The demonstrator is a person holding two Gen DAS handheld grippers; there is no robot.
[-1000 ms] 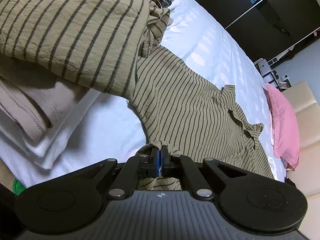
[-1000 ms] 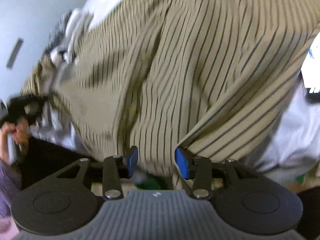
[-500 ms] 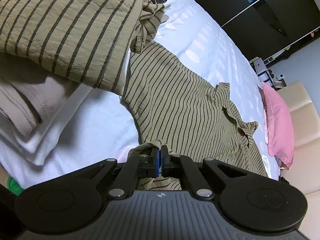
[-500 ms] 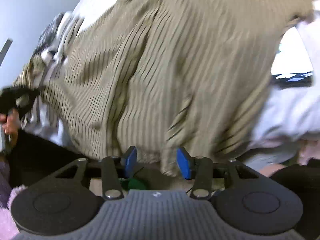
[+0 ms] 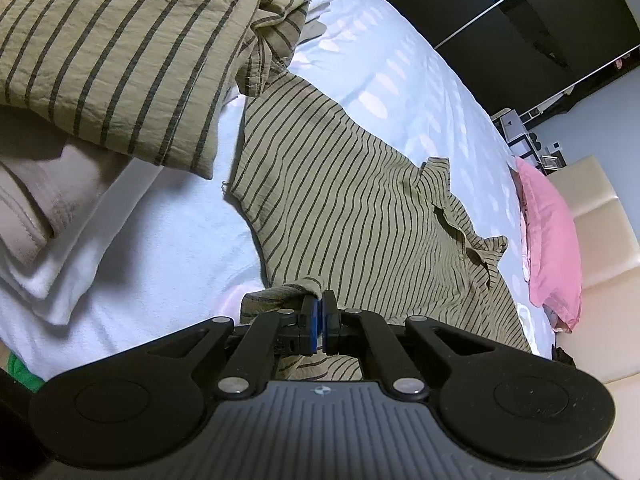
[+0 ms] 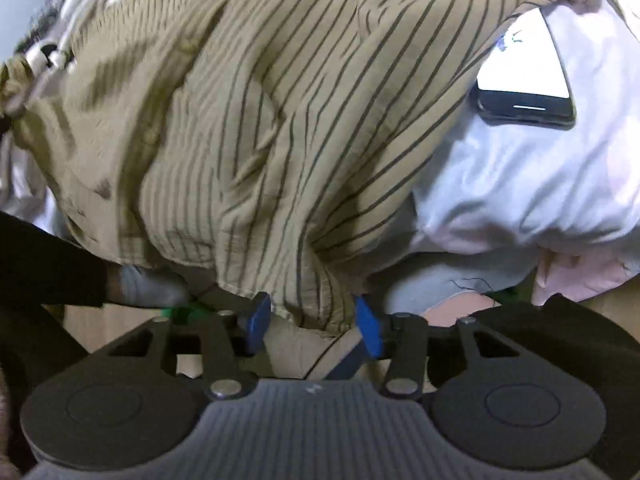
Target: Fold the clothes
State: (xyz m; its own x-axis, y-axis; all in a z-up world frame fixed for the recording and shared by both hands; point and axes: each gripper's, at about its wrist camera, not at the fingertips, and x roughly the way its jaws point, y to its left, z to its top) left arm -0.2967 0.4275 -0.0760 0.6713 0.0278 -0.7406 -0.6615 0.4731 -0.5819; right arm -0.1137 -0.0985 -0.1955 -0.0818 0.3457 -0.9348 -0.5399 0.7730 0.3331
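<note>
A tan shirt with dark stripes lies spread on the white bed. My left gripper is shut on a bunched edge of it at the near side. In the right wrist view the same striped cloth hangs over the bed's edge. Its lower hem droops between the blue pads of my right gripper, whose jaws are opening, and neither pad presses on the cloth. More striped cloth is heaped at the upper left of the left wrist view.
A lit phone lies on the white bedding to the right of the striped cloth. Folded pale clothes are stacked at the left under the heap. A pink pillow rests by the beige headboard. Dark wardrobes stand behind.
The right gripper has swung rightward along the hanging cloth, bringing the phone into view, and its jaws have widened a little. The left gripper has kept its grip and barely shifted.
</note>
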